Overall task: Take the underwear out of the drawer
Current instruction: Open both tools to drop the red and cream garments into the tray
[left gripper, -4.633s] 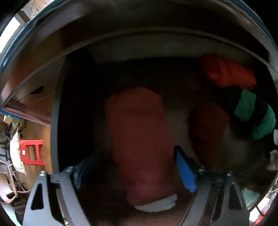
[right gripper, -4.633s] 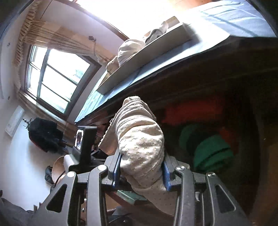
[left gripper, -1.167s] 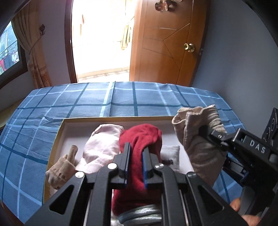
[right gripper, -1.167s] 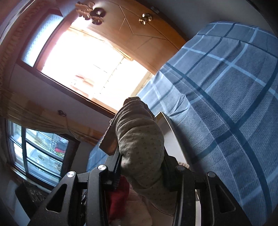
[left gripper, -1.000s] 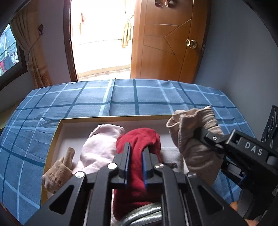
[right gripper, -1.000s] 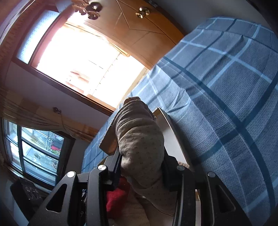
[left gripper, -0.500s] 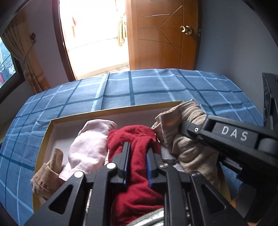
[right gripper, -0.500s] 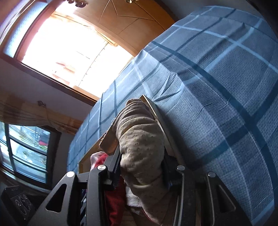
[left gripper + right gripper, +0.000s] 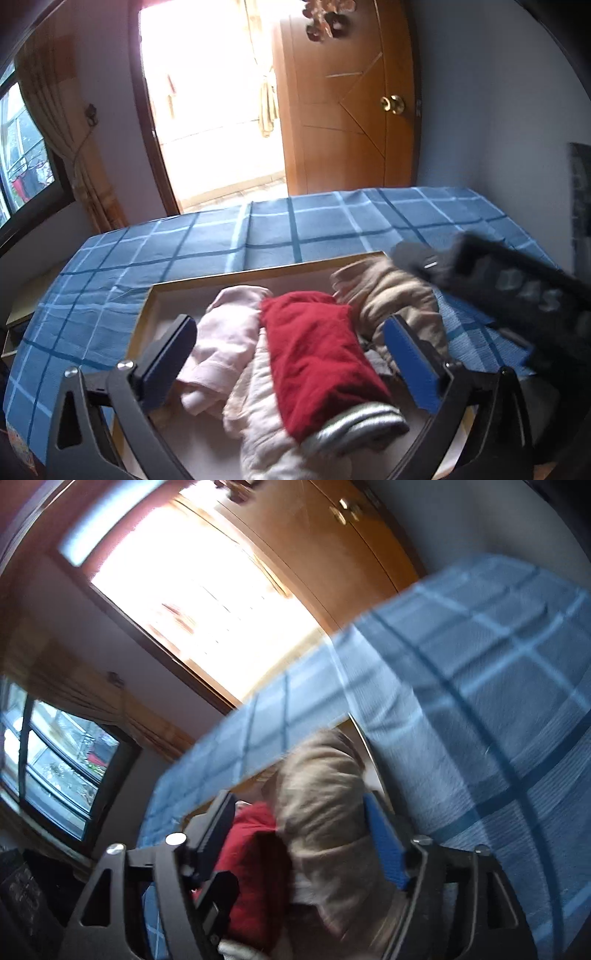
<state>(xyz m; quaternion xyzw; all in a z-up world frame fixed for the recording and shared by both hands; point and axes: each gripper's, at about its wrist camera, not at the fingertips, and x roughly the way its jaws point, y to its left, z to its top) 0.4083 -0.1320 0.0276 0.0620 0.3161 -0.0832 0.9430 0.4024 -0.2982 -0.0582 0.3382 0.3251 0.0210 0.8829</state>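
Two sets of fingers in view, and both have just been opening. Nearest the left wrist camera, the left gripper [image 9: 291, 347] is spread wide, its blue pads clear of the red underwear [image 9: 317, 354], which lies loose between them on top of a pale pink garment [image 9: 225, 339] in a shallow wood-rimmed tray [image 9: 258, 271]. The grey waistband of the red piece sits at the near end. Just right of it is the beige underwear [image 9: 395, 295], slumped against the tray's right side. From the right wrist view the right gripper [image 9: 299, 830] has let go too: the beige piece [image 9: 325, 812] stands between the pads, but with gaps either side. That view is badly smeared, so the edges are hard to make out, and the right gripper's body cuts across the tray's right corner in the left view. The tray rests on a bed with a blue checked sheet [image 9: 207, 236]. Beyond it, a bright doorway [image 9: 210, 110] and a wooden door [image 9: 351, 103].
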